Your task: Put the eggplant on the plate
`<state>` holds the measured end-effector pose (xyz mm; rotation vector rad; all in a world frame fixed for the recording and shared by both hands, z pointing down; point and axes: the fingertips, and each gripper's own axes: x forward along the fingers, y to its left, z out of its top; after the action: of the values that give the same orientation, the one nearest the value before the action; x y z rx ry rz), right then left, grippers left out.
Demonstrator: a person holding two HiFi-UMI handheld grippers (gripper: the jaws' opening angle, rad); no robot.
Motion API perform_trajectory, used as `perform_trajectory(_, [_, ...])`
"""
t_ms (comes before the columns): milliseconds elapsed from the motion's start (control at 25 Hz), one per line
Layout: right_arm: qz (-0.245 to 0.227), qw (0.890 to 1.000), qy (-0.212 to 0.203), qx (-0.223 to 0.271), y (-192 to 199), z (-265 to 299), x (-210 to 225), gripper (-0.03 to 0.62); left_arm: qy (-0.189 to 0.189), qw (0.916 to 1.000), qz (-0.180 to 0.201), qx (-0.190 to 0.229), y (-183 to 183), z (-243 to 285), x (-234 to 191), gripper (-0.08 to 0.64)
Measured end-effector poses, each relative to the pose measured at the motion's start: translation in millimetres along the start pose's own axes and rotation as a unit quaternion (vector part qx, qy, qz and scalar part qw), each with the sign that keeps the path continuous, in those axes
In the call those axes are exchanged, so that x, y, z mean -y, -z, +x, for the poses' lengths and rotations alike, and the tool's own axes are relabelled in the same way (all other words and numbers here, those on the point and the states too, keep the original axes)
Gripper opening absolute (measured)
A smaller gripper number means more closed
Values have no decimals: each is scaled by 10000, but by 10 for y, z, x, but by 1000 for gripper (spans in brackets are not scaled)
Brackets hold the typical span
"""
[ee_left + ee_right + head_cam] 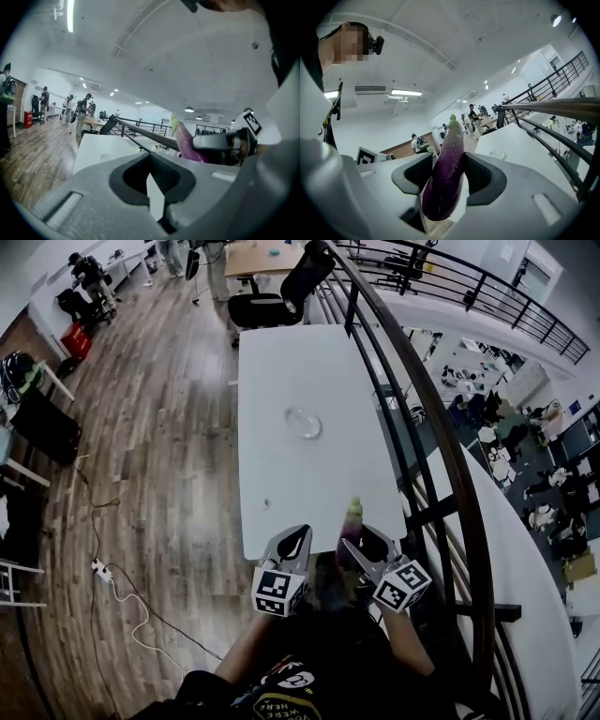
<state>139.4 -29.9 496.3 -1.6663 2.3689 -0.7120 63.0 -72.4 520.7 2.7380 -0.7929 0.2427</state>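
The purple eggplant (352, 523) with a green stem stands nearly upright in my right gripper (362, 554), which is shut on its lower body at the near edge of the white table (300, 362). In the right gripper view the eggplant (447, 171) fills the space between the dark pads (480, 176). A clear glass plate (305, 423) lies mid-table, far ahead, and shows faintly as plate (497, 154). My left gripper (292, 549) hovers just left of the right one, shut with nothing in it. From the left gripper view, the eggplant (187, 140) shows at the right.
A black metal railing (412, 399) runs along the table's right side, with a drop to a lower floor beyond it. A black office chair (272, 301) stands at the table's far end. Wooden floor with a cable (112, 577) lies to the left.
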Motion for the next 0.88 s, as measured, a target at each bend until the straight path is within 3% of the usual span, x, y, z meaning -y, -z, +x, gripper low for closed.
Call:
perform_trajectory(240, [-249, 9988, -361, -201, -234, 563, 438, 216, -494, 9987, 42, -70, -102, 465, -460, 5])
perform_trajectory(400, [-240, 9974, -582, -353, -435, 899, 801, 216, -531, 9983, 78, -208, -225, 932, -642, 5])
perform_trajectory(640, [-321, 9937, -857, -644, -554, 1362, 1244, 216, -1000, 9940, 49, -447, -224, 1402, -977, 5])
perform_trajectory(880, [-450, 9913, -717, -1012, -406, 1909, 1807, 216, -1048, 9930, -66, -540, -148, 1733, -1284, 5])
